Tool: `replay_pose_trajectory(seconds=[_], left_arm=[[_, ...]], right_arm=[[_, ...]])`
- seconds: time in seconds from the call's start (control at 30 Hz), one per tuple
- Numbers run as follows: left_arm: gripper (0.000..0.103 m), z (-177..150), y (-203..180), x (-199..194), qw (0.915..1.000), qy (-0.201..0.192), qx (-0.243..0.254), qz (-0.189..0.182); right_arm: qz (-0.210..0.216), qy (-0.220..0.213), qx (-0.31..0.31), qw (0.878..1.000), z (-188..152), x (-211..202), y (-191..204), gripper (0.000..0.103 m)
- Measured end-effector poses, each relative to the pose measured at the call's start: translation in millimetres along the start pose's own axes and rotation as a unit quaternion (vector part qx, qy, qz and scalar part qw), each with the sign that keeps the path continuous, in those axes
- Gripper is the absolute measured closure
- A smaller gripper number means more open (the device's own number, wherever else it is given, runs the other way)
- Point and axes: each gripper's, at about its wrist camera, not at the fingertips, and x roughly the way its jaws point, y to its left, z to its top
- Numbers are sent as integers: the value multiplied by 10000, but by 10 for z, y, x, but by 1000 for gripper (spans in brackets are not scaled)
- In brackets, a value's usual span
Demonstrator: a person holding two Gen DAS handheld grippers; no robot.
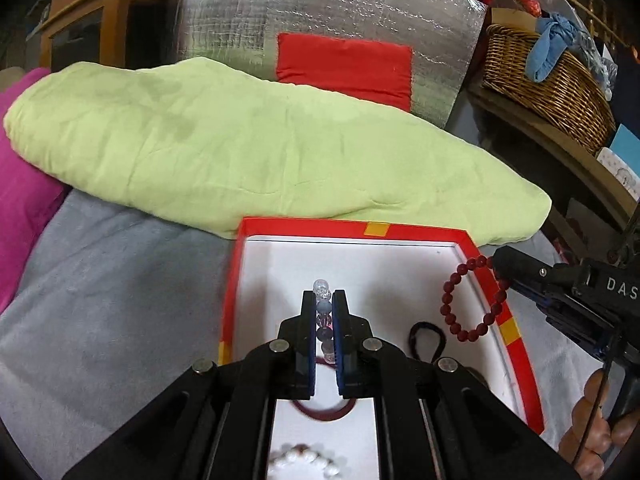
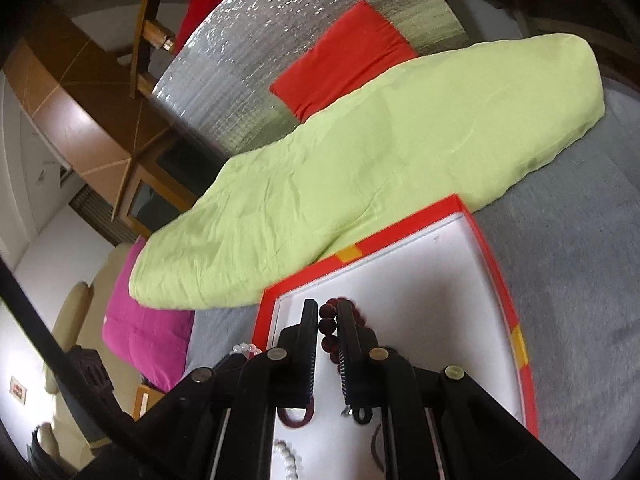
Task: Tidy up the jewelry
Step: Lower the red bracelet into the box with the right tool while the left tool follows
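A clear-and-blue bead bracelet (image 1: 323,312) is clamped in the left hand-held gripper (image 1: 324,300) and a dark red bead bracelet (image 1: 472,304) in the right hand-held gripper (image 2: 326,312), both held over the red-rimmed box (image 1: 416,229), where several pieces are already deposited; both bracelets remain to be placed.

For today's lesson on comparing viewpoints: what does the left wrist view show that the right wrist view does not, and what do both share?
Only the left wrist view: the wicker basket, the black cord loop, and the whole dark red bead bracelet hanging from the right gripper. Only the right wrist view: the wooden cabinet and a framed picture. Both: the red box, green cushion, red cushion.
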Motion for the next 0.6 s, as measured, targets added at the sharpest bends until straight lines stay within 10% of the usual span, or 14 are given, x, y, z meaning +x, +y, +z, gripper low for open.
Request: replay_pose_trajectory(seconds=[0.6], left_arm=[[95, -147, -247, 450, 9969, 737, 273, -91]], right_arm=[[-305, 210, 294, 9989, 14, 224, -338, 93]])
